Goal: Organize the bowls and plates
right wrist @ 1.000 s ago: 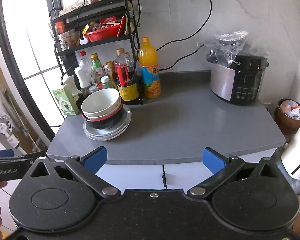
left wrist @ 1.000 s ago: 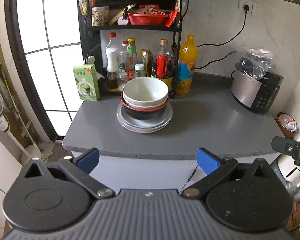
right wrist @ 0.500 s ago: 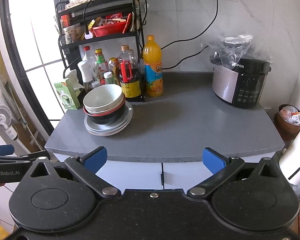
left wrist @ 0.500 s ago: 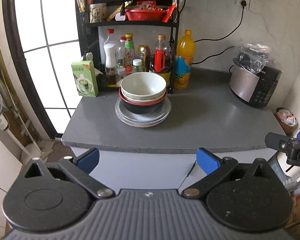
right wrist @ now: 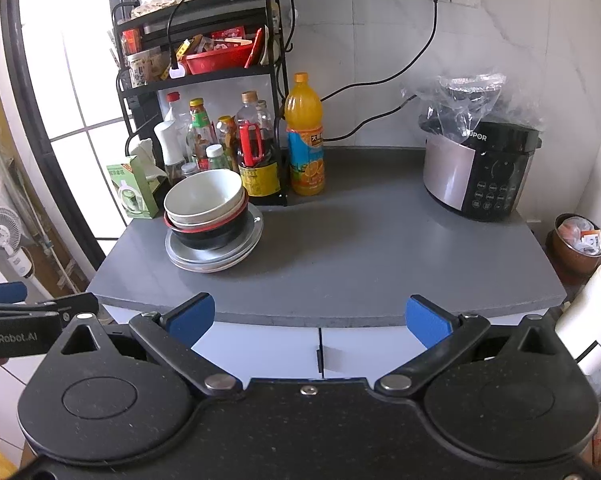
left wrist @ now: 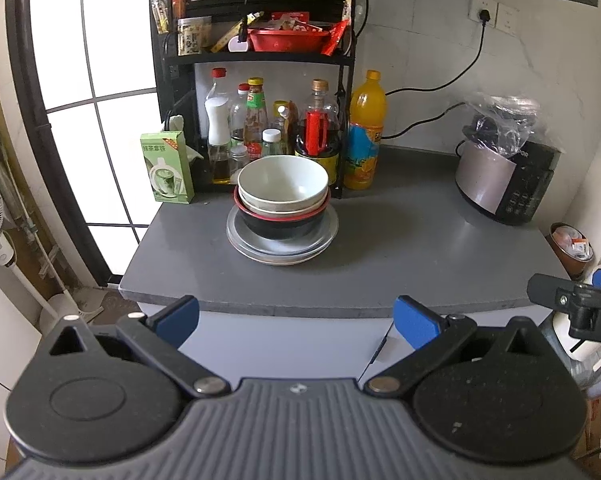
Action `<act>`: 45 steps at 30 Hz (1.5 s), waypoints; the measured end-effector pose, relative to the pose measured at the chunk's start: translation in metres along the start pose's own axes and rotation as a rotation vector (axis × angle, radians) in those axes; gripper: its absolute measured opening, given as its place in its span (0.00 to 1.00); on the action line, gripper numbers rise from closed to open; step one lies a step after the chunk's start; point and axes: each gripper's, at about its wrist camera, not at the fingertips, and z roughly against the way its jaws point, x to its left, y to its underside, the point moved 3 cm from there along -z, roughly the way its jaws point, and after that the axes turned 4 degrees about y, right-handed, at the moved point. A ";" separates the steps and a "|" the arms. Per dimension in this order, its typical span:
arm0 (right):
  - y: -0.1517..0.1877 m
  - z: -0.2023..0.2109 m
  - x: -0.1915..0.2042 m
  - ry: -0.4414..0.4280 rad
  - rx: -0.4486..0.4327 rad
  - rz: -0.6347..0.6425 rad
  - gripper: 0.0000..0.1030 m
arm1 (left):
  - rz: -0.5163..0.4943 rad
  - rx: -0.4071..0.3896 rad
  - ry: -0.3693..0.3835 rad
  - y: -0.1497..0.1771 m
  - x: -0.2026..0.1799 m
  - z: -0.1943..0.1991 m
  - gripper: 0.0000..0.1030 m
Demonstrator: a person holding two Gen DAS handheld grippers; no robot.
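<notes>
Ceramic-looking stack sits at the back-left of the grey counter (left wrist: 400, 248), right in front of the condiment rack (left wrist: 256, 60): white bowl (left wrist: 282, 182) nested in a second pale bowl, that inside a black bowl with red rim (left wrist: 282, 226), all on a couple of plates (left wrist: 282, 250).

Both our tongs are held off the counter's front edge, well apart from the stack. Left gripper (left wrist: 296, 318) has its jaws spread wide and empty; right gripper (right wrist: 308, 318) the same.

We judge the stack heavy, rigid, glazed and slick, breakable if dropped. Best taken one piece at a time: pinch the top bowl's rim wall, one finger inside and one outside. Plates look harder, since their low rims lie flat with little to grip.
</notes>
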 end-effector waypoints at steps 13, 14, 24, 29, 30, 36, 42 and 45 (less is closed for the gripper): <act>0.002 0.001 0.001 -0.010 0.011 0.002 1.00 | -0.001 -0.004 0.006 0.002 -0.001 0.001 1.00; 0.002 0.001 0.001 -0.009 0.010 0.003 1.00 | -0.001 -0.008 0.001 0.002 -0.001 0.001 1.00; 0.002 0.001 0.006 -0.013 0.009 0.022 1.00 | -0.010 -0.018 -0.011 0.000 0.000 0.001 1.00; 0.001 -0.001 0.006 -0.021 0.014 0.021 1.00 | -0.006 -0.007 -0.011 0.001 0.001 -0.001 1.00; 0.001 -0.001 0.006 -0.022 0.013 0.022 1.00 | -0.004 -0.004 -0.009 0.001 0.001 -0.002 1.00; 0.000 -0.001 0.006 -0.022 0.012 0.024 1.00 | -0.005 -0.009 -0.014 0.000 -0.001 -0.002 1.00; -0.001 -0.001 0.006 -0.024 0.011 0.030 1.00 | -0.006 -0.002 -0.016 0.000 -0.003 -0.003 1.00; -0.001 -0.003 0.003 -0.025 0.013 0.023 1.00 | -0.007 0.000 -0.017 0.000 -0.003 -0.004 1.00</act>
